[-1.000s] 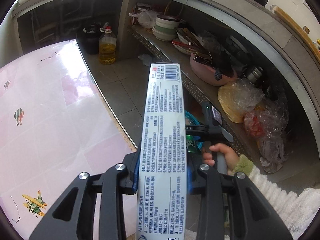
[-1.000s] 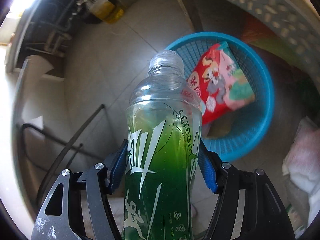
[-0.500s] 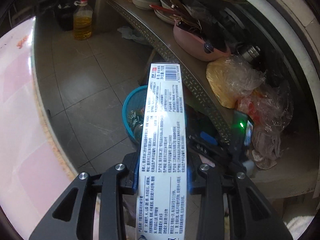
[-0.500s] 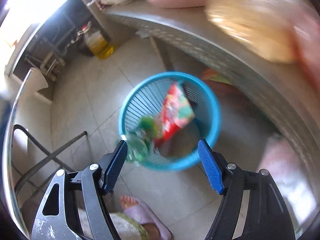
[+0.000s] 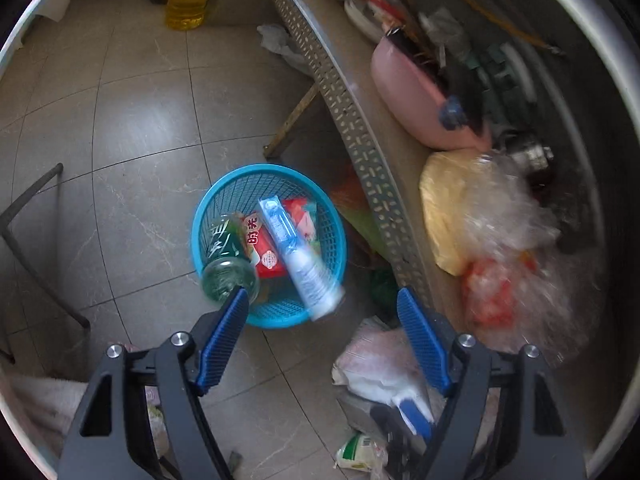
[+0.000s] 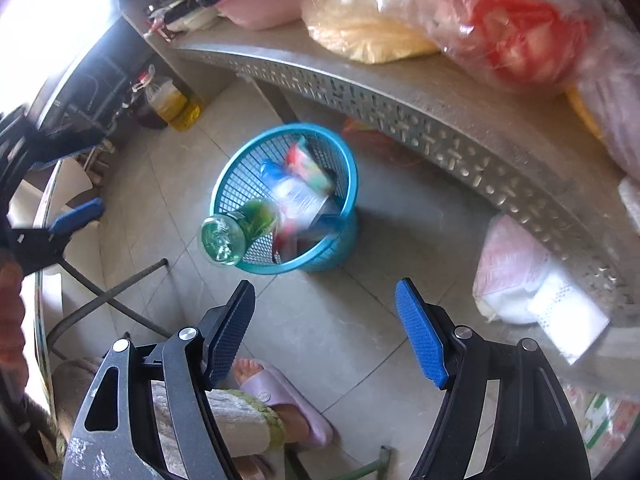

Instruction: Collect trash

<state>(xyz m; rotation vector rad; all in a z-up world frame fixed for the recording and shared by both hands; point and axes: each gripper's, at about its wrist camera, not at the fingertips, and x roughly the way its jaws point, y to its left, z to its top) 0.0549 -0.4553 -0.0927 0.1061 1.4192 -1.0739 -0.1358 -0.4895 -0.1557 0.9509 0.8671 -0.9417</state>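
Blue plastic mesh basket — glossy tiled floor, perforated shelf probably metal

Ahead of my fingers a blue mesh plastic basket sits on the floor, holding a green drink bottle left of a long white toothpaste box.

oil jug by wall | pink basin + yellow bag on shelf

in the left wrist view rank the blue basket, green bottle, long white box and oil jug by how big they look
1. blue basket, clearly the largest
2. long white box and green bottle: much alike, and each is partly hidden or blurred, so no ranking between them
3. oil jug: looks smallest, but it stands farthest from the camera
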